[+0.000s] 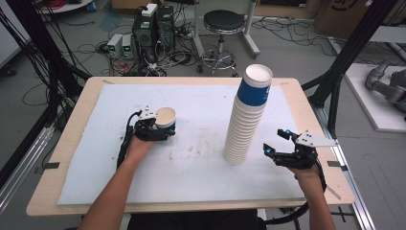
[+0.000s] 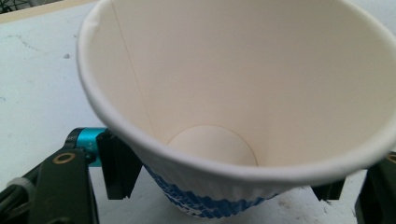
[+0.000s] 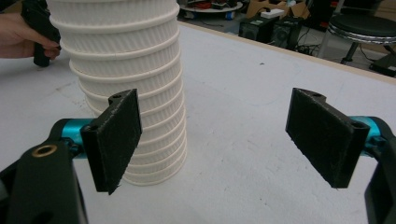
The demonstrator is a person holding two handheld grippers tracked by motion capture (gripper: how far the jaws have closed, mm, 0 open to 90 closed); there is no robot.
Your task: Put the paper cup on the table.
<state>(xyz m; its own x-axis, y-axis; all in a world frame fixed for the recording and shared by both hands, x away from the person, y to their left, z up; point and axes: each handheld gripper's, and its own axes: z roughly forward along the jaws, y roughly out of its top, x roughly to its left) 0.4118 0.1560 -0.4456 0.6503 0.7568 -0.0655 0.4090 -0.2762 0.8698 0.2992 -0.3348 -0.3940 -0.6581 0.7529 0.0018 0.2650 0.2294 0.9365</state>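
Seen from above, a person works two hand-held grippers over a white mat (image 1: 201, 158) laid on a wooden table (image 1: 72, 143). The left gripper (image 1: 160, 128) has a single paper cup (image 1: 165, 120) between its jaws, upright on the left part of the mat, well apart from the tall stack of cups (image 1: 246, 120) that rises right of centre. The left gripper view brings that cup (image 2: 243, 93) close: its white inside, side seam and round bottom, and a blue printed band low on the outer wall. There the left pad sits right at the cup's wall while the right one is mostly hidden under the rim, so whether the pads press on the cup cannot be told. The right gripper (image 1: 276, 143) waits just right of the stack's foot, its jaws spread wide with nothing between them. Its own view shows the ribbed white sleeves of the stack (image 3: 135, 93) standing past its left pad (image 3: 114, 140), apart from it, and the person's other hand (image 3: 21, 37) in the far corner. Only the overhead camera takes in the stack's blue-banded top cup and the stool (image 1: 222, 21) beyond the table.
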